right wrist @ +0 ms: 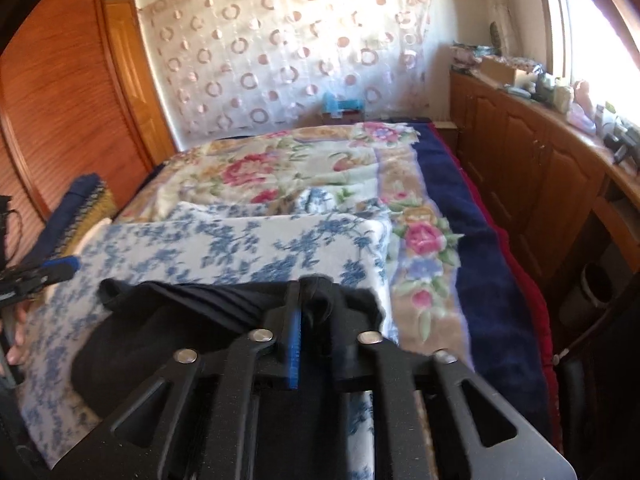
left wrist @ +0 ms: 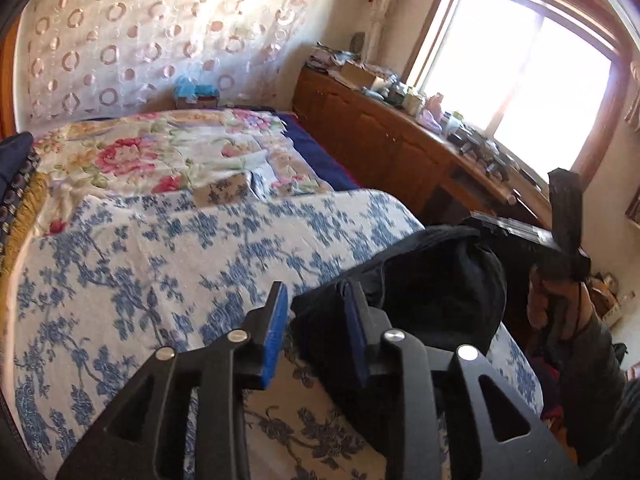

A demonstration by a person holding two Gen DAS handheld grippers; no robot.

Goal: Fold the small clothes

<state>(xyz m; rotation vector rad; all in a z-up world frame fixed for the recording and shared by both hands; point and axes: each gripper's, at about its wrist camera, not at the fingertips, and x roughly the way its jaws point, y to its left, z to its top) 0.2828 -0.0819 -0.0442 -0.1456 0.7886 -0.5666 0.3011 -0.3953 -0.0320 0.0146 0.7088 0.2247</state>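
A small black garment lies bunched on the blue-and-white floral cloth on the bed. My left gripper is open, its blue pads apart, with the garment's near edge against the right pad. My right gripper is shut on a fold of the black garment and lifts its right edge off the floral cloth. The right gripper also shows in the left wrist view, and the left gripper shows at the left edge of the right wrist view.
A flowered bedspread covers the far bed, with a dark blue blanket along its right side. A wooden cabinet with clutter runs under the window. A wooden wardrobe stands at left. Folded dark and mustard cloths lie at the bed's left edge.
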